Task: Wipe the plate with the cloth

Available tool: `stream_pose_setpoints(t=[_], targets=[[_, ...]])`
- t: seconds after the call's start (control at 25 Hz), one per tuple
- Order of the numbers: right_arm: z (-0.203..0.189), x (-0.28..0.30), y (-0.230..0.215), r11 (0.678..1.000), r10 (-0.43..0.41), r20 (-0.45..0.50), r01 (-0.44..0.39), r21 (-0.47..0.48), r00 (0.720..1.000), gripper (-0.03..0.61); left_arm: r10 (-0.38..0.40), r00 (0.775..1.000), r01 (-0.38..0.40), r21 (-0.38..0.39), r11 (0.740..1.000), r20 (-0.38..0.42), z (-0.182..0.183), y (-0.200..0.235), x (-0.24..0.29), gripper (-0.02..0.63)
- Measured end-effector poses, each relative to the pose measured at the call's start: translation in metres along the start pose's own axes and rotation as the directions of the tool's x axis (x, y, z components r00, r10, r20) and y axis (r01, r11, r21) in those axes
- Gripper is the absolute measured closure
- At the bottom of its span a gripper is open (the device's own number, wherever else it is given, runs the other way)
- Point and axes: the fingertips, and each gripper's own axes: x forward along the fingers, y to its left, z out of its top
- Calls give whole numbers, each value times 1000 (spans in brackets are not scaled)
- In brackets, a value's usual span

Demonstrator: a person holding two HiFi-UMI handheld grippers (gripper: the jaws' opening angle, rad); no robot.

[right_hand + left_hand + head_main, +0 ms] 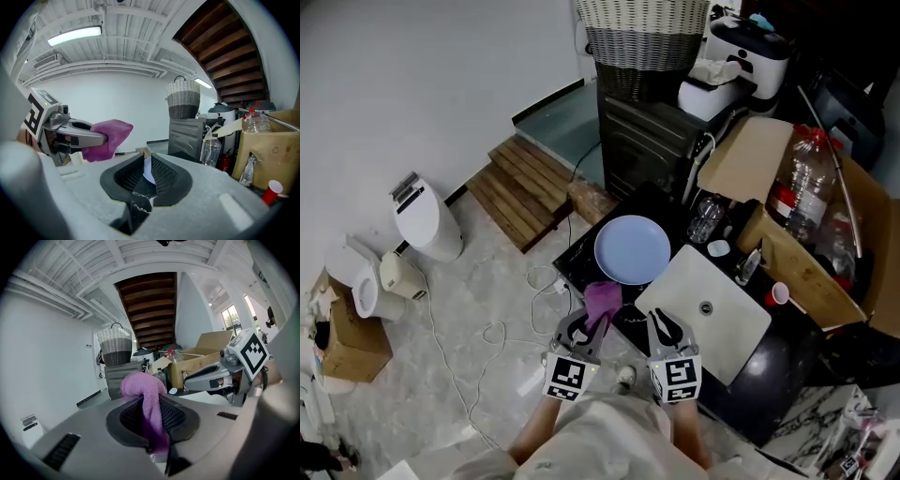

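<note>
**A:** We start with the plate [633, 249]. It is pale blue and lies flat on the dark top [577, 265], just ahead of both grippers. We judge it rigid, smooth, breakable and apt to slide under a wipe. The rim is the place to steady it.

**B:** And the cloth [602, 301]?

**A:** It is purple and looks soft, light and limp. The left gripper [581, 326] has its jaws pinched on a fold, and the rest bunches out ahead, close to the plate's near edge. We cannot tell whether it touches. We would wipe with the bunched part.

**B:** The right gripper [666, 323]?

**A:** Its jaws stand a narrow gap apart with nothing between them.

**B:** Any writing?

**A:** We read none. The bottle [795, 187] has a red label, too small to read. The cubes on the grippers carry only square markers.
</note>
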Motion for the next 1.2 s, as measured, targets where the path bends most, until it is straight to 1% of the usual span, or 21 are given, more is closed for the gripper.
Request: stream_pose_setpoints(t=[0.36,0.68,0.84,0.96,1.2], targets=[[0,22,-51,999,31,-2,-31,13,1000,532,15,1000,-15,13,1000,-13,17,-10,51,552],[-7,39,-65,999,42,-22,-41,36,999,532,19,999,-19,9,1000,-38,14,-4,72,552],[-7,46,-70,998,35,-29,-33,51,999,532,8,999,-8,4,1000,-48,11,-1,83,552],[-6,52,-74,998,14,-35,-12,55,999,532,-9,999,9,2,1000,-46,11,5,92,552],[-11,71,-83,997,-36,-59,40,64,998,532,-74,996,74,-2,997,-43,6,18,120,552]])
